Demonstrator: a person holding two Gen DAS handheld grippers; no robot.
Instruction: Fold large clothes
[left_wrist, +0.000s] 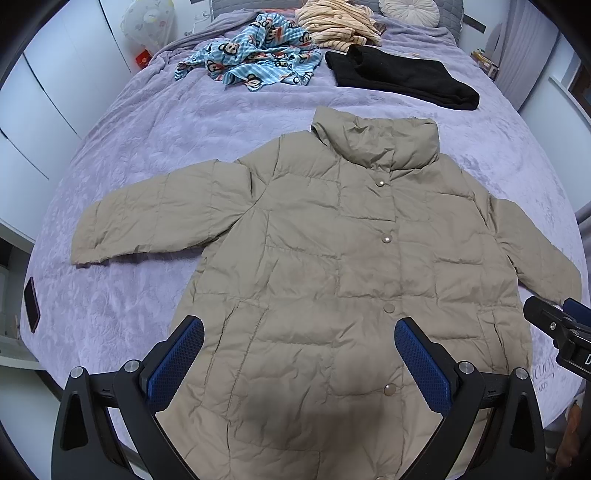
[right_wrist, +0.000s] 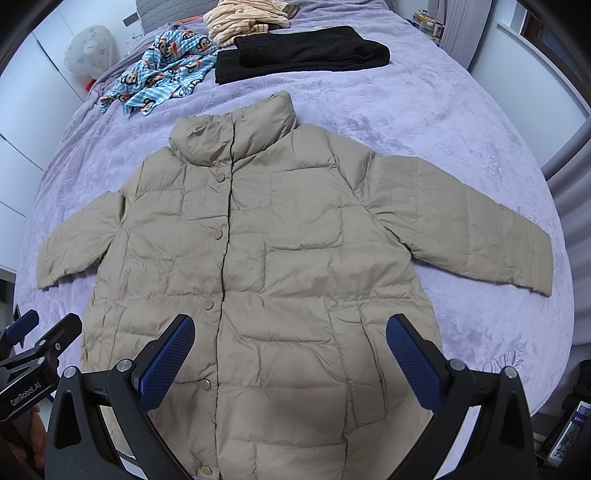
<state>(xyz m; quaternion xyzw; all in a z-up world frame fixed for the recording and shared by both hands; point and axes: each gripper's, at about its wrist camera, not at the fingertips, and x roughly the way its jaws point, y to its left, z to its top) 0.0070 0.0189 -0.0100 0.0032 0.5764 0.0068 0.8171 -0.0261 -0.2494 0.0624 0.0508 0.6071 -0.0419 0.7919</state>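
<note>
A beige quilted puffer jacket (left_wrist: 332, 258) lies flat and buttoned on the purple bedspread (left_wrist: 147, 147), collar away from me, both sleeves spread out to the sides. It also shows in the right wrist view (right_wrist: 288, 251). My left gripper (left_wrist: 299, 362) is open and empty, hovering above the jacket's lower hem. My right gripper (right_wrist: 290, 358) is open and empty, also above the lower hem, to the right of the left one. The right gripper's body shows at the right edge of the left wrist view (left_wrist: 561, 332).
At the far end of the bed lie a folded black garment (left_wrist: 399, 77), a crumpled blue monkey-print cloth (left_wrist: 255, 59) and a striped cream garment (left_wrist: 340, 26). A dark phone (left_wrist: 31, 304) lies at the bed's left edge. White wardrobes stand left.
</note>
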